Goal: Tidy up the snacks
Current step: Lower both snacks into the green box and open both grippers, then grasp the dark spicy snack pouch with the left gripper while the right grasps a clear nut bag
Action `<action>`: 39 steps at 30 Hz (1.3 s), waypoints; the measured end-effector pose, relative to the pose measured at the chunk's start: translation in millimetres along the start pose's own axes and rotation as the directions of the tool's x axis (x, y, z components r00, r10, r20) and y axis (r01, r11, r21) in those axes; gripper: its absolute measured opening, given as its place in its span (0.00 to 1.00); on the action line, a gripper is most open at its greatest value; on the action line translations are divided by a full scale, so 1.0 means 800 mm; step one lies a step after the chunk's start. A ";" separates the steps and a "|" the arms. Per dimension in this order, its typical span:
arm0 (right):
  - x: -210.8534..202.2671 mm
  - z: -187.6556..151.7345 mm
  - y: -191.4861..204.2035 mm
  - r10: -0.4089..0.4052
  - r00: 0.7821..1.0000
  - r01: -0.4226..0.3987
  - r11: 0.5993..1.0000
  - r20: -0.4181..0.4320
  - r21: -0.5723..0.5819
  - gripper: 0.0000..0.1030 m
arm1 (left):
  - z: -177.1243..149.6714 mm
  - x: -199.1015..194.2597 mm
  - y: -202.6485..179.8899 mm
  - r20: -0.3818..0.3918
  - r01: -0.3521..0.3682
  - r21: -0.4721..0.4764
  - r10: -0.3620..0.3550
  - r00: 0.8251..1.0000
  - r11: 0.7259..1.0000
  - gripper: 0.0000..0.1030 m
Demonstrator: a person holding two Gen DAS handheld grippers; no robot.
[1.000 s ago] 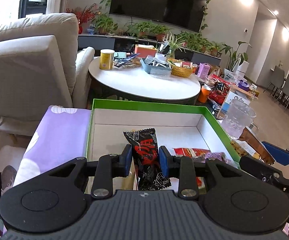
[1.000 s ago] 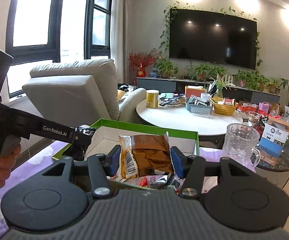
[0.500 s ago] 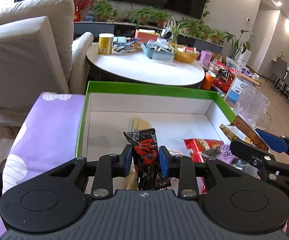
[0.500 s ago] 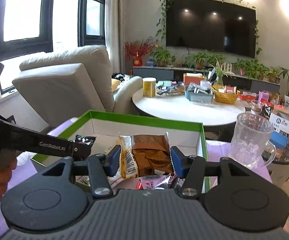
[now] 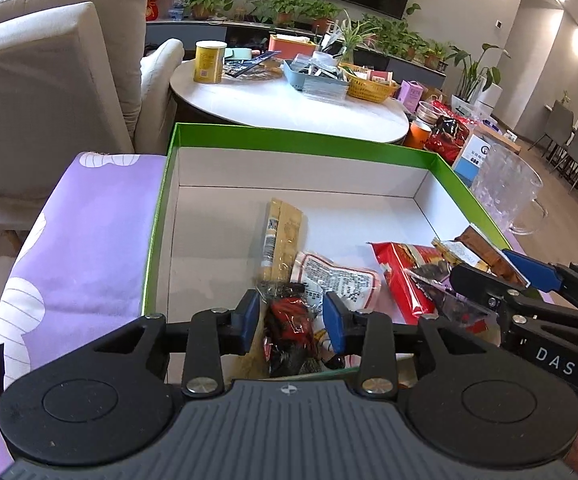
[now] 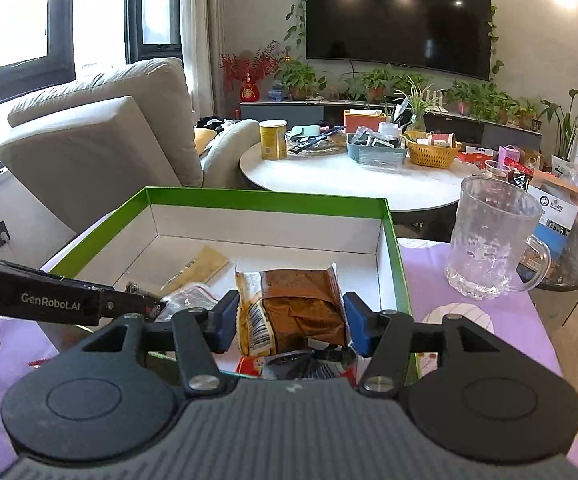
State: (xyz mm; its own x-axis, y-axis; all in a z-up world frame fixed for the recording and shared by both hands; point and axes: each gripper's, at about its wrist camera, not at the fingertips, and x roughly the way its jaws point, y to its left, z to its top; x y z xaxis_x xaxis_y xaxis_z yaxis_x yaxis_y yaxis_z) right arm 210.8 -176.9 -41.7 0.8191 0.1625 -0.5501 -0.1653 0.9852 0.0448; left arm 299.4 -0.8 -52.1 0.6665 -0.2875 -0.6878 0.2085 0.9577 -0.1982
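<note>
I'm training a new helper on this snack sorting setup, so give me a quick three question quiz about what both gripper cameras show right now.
1. True or false: the right gripper is clamped on a brown snack packet.
2. Where does the glass mug stand? A, inside the green box; B, on the purple cloth beside the box; C, on the round white table.
3. Fill in: the left gripper has a black and red snack packet between its jaws, which are ____.

Key: 1 true; 2 B; 3 opening.
</note>
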 end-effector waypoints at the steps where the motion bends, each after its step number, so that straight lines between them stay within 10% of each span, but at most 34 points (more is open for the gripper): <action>1: 0.000 0.000 0.000 0.001 1.000 -0.001 1.000 -0.002 0.001 0.53 | -0.001 0.000 -0.002 -0.003 0.000 0.005 0.000 1.000 1.000 0.34; 39: -0.095 -0.040 -0.023 -0.041 0.999 0.043 0.998 -0.026 0.046 0.57 | -0.045 -0.102 -0.006 0.079 -0.038 -0.043 0.041 0.996 0.998 0.49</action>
State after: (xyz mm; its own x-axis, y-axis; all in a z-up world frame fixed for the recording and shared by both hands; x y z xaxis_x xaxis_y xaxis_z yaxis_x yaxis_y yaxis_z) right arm 134.1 -209.0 -27.7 0.8105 0.1200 -0.5734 -0.1050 0.9927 0.0594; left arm 217.9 18.5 -20.1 0.7289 -0.2480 -0.6381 0.1522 0.9675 -0.2021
